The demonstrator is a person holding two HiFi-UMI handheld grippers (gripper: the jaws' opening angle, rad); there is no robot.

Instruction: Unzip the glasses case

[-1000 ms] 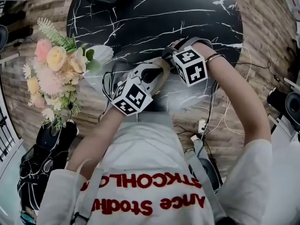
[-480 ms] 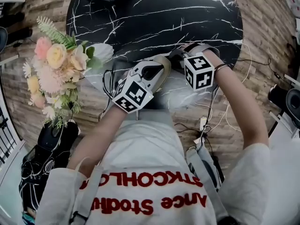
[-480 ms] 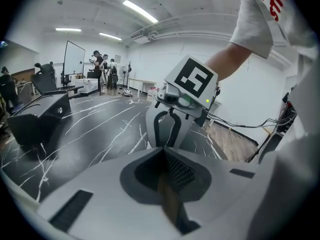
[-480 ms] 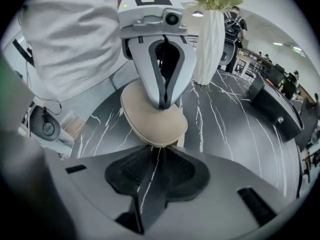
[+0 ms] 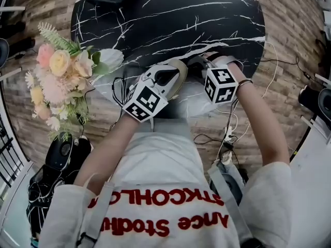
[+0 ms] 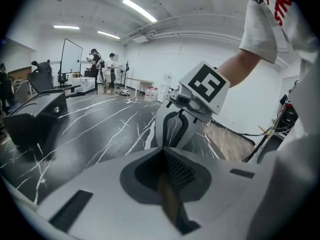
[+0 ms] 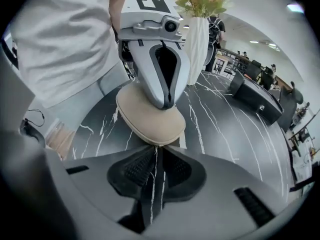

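Glasses case (image 7: 150,121), beige and closed, sits in the centre of the right gripper view, pinched at its far end by my left gripper (image 7: 165,103), whose jaws are pressed onto it. My right gripper (image 7: 156,149) is closing at the case's near tip. A thin slit remains between its jaws, and the black marble table (image 7: 225,134) shows through it. I cannot make out a zip pull between them. My worry is that they meet on nothing, or nip the fabric edge rather than the pull. A tug would then drag the whole case, and, held by one end only, it could twist or slide out of the left jaws.
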